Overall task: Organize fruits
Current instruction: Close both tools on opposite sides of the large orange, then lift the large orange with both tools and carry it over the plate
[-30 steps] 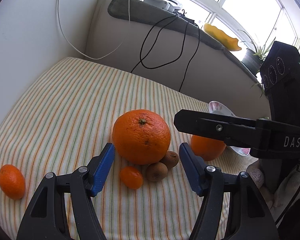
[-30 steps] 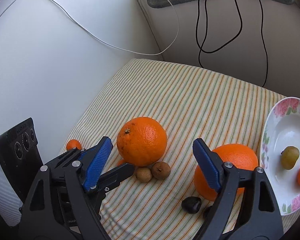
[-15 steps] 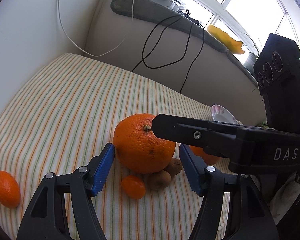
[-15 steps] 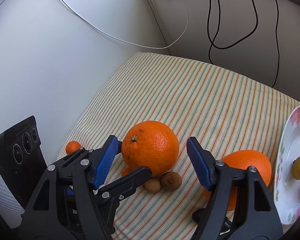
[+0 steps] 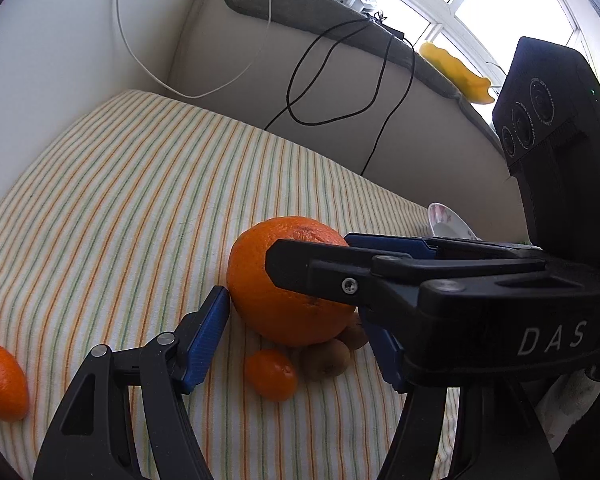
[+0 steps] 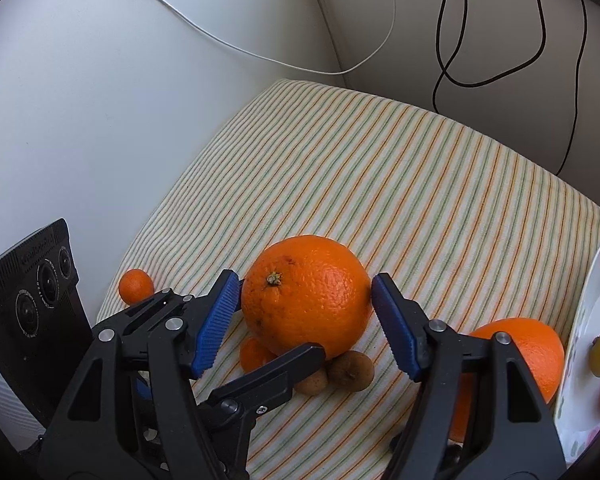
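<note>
Both grippers, left [image 5: 290, 338] and right [image 6: 304, 318], were spread wide, flanking a large orange [image 6: 306, 300] on striped cloth [image 6: 400, 184].

A striped cloth [image 6: 380, 184] covers the counter. At lower centre of the right wrist view lies a large orange [image 6: 306, 296], two small brown fruits [image 6: 350, 370] touching it, a second orange [image 6: 528, 352] lower right, a flowered plate [image 6: 588, 312] at the right edge, and a small mandarin [image 6: 135, 286] at left.
</note>
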{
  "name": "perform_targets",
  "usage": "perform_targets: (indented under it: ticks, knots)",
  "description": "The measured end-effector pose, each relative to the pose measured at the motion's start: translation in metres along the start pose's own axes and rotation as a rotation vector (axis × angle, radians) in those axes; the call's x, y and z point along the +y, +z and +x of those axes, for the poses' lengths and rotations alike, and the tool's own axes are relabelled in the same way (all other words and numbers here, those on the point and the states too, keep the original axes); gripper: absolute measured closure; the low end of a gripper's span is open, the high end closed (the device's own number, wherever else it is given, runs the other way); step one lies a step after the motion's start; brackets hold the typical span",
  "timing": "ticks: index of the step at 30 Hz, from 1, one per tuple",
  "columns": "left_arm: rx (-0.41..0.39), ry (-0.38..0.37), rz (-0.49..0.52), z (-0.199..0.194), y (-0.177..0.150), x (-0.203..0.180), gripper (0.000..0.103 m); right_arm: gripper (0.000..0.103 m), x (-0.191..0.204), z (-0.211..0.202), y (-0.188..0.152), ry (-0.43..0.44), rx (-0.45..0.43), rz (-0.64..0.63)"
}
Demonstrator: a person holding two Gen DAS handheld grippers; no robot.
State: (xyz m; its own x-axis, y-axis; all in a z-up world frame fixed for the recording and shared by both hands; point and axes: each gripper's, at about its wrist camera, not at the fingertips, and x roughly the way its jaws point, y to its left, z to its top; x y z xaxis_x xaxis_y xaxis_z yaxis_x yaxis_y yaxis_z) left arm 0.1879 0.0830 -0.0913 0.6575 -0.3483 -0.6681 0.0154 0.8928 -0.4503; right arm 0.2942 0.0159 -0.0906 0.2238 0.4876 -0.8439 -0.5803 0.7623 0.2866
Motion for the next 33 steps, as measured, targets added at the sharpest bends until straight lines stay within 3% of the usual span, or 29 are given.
perform_targets:
  ticks: [18, 33]
  knots:
    - [-0.047, 0.037, 0.014, -0.012, 0.001, -0.013, 0.04, 0.036, -0.005, -0.007, -0.001, 0.022, -0.022, 0.014]
    - [-0.086, 0.007, 0.084, -0.019, 0.01, -0.057, 0.04, 0.036, -0.021, -0.066, -0.014, 0.002, -0.103, 0.016]
